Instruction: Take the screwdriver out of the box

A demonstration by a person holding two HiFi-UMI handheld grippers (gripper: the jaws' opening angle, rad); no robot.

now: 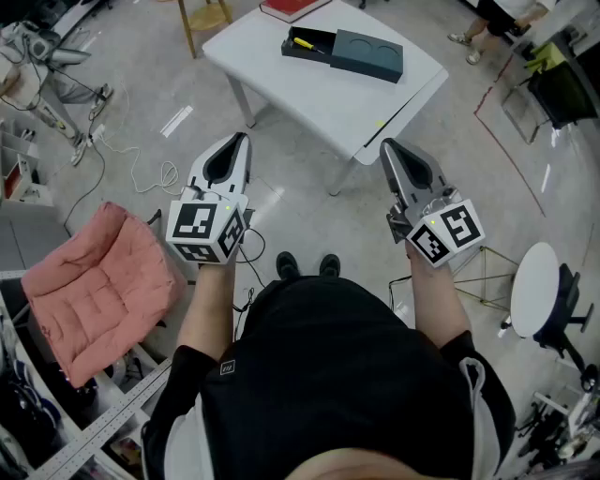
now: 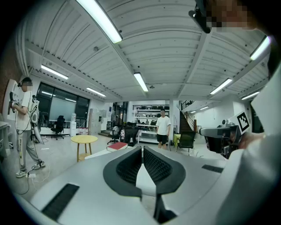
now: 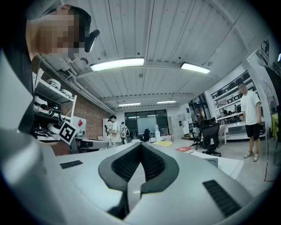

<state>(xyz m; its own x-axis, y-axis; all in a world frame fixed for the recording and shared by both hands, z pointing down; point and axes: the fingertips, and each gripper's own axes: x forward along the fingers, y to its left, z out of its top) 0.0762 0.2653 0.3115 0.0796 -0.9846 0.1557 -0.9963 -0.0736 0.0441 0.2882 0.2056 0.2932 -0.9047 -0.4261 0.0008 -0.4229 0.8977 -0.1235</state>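
Left gripper closed; right gripper closed.

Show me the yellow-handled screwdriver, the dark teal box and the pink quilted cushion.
yellow-handled screwdriver (image 1: 304, 43), head view, its handle.
dark teal box (image 1: 367, 56), head view, its covered right half.
pink quilted cushion (image 1: 94, 286), head view, its middle.

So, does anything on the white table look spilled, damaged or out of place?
Nothing stands out. The box sits flat on the white table, with the yellow screwdriver lying neatly in its open part. A red book lies at the far edge. Nothing looks spilled or damaged.
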